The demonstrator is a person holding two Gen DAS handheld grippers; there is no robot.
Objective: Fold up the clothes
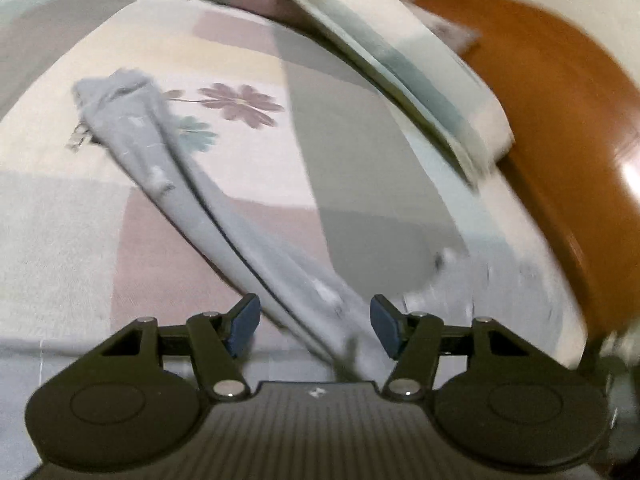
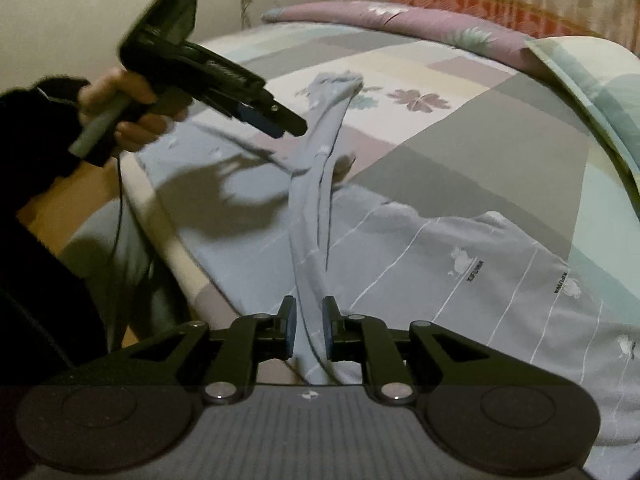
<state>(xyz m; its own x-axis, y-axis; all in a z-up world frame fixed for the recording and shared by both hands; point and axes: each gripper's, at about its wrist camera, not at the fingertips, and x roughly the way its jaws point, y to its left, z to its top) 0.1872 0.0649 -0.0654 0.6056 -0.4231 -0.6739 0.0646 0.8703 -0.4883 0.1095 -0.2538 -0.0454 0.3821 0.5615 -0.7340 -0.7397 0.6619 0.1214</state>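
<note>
A light blue-grey garment with thin white lines and small prints lies spread on the bed. One long bunched part of it stretches away across the bedspread. My right gripper is shut on the near end of that strip, which rises off the bed to the pads. In the left wrist view the same strip runs diagonally and passes under my left gripper, whose jaws stand wide and open, the pads clear of the cloth. A hand in a dark sleeve holds the left gripper above the strip.
The bedspread is a patchwork of grey, pink and cream with flower prints. A folded quilt lies along the far right edge, a purple pillow behind. Brown floor shows beyond the bed edge. A black cable hangs at the left.
</note>
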